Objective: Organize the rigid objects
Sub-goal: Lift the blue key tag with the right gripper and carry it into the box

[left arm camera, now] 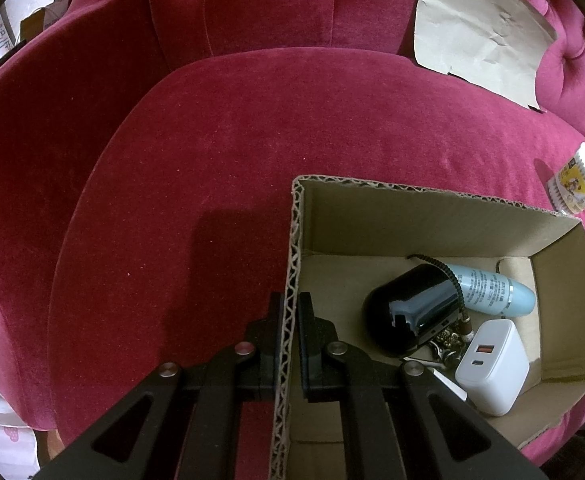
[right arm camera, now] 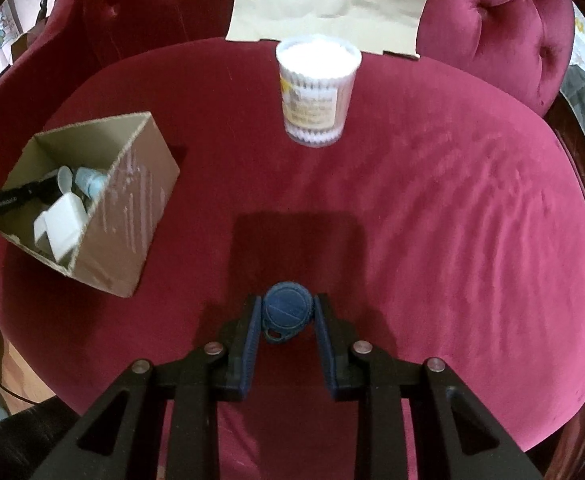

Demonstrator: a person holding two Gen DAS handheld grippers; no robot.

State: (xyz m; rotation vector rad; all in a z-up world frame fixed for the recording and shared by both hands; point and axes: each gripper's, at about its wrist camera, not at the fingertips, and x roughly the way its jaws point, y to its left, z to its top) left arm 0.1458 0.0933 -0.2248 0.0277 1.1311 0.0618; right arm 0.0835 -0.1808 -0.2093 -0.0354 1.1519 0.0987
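The right gripper has its jaws closed on a small round dark-blue disc with a ribbed rim and a little loop hanging at its near edge, held just above the red velvet seat. Further back on the seat stands a clear tub packed with white cotton buds. The left gripper is pinched shut on the corrugated wall of a cardboard box. Only the left wrist view looks down into the box: a glossy black case, a pale blue tube, a white charger and a braided cable. The right view shows the box's outside, at the seat's left.
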